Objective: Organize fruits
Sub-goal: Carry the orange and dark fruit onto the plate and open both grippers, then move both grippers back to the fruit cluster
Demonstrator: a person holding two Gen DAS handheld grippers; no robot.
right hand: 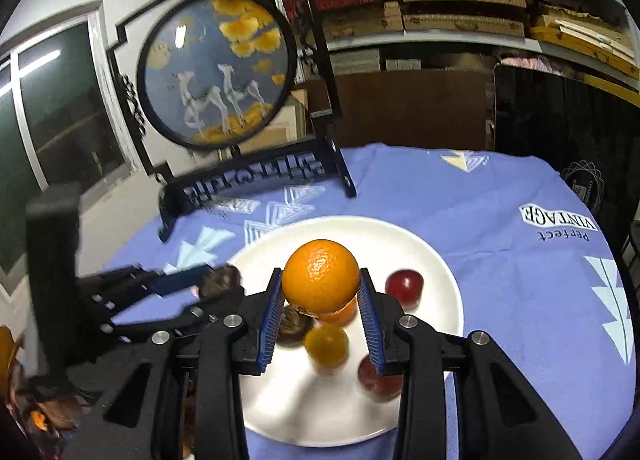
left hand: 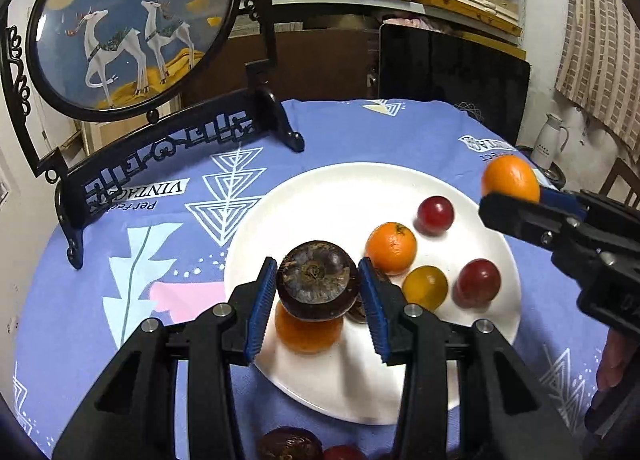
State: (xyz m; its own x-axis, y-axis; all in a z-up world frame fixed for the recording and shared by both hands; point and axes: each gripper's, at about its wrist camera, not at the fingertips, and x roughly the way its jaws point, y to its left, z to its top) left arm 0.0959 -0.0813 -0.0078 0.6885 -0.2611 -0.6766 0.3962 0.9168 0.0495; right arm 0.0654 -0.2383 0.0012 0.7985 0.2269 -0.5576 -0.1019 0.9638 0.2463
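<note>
My left gripper (left hand: 318, 284) is shut on a dark brown round fruit (left hand: 317, 285) and holds it above the white plate (left hand: 320, 196). My right gripper (right hand: 320, 292) is shut on an orange (right hand: 320, 275), also above the plate (right hand: 440, 272); it also shows in the left wrist view (left hand: 510, 179) at the right. On the plate lie an orange (left hand: 391, 247), another orange (left hand: 308, 332) under the held fruit, two red fruits (left hand: 435, 214) (left hand: 478, 283), a yellow fruit (left hand: 425, 287) and a small dark fruit (left hand: 357, 312).
A round deer painting on a black stand (left hand: 132, 24) rises at the table's back left. A dark fruit (left hand: 288, 445) and a red fruit (left hand: 342, 453) lie on the blue cloth (left hand: 160, 260) near the front edge. A white jug (left hand: 550, 140) stands beyond the table.
</note>
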